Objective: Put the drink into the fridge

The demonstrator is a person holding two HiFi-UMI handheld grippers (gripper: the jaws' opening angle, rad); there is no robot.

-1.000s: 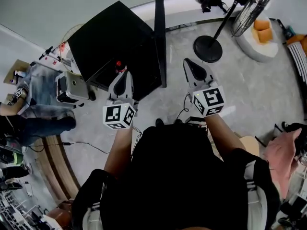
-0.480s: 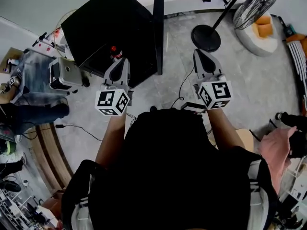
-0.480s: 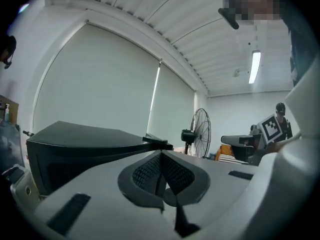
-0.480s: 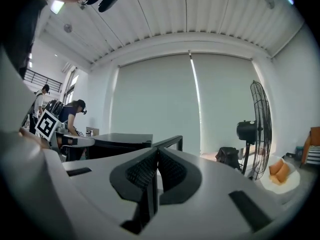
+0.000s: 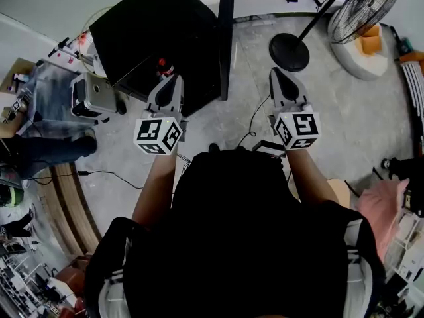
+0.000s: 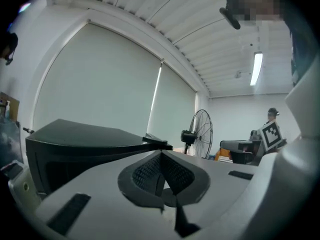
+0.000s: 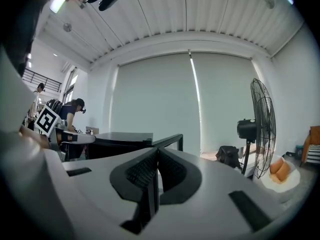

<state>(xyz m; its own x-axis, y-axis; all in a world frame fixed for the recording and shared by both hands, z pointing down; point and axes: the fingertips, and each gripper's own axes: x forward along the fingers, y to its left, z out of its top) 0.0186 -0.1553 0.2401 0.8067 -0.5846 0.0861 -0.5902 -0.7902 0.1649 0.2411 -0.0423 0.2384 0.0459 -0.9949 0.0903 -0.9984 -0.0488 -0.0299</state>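
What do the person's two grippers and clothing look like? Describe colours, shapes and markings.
The left gripper and right gripper match: pale grey bodies tapering to dark ribbed pads, each carrying a white cube with black square markers. The person wears a black top.

Fridge (image 5: 152, 32) ahead left; fan (image 5: 361, 12) right of it; drink (image 5: 163, 66) at fridge front.

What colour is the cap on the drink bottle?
Red. The cap shows best in the head view.
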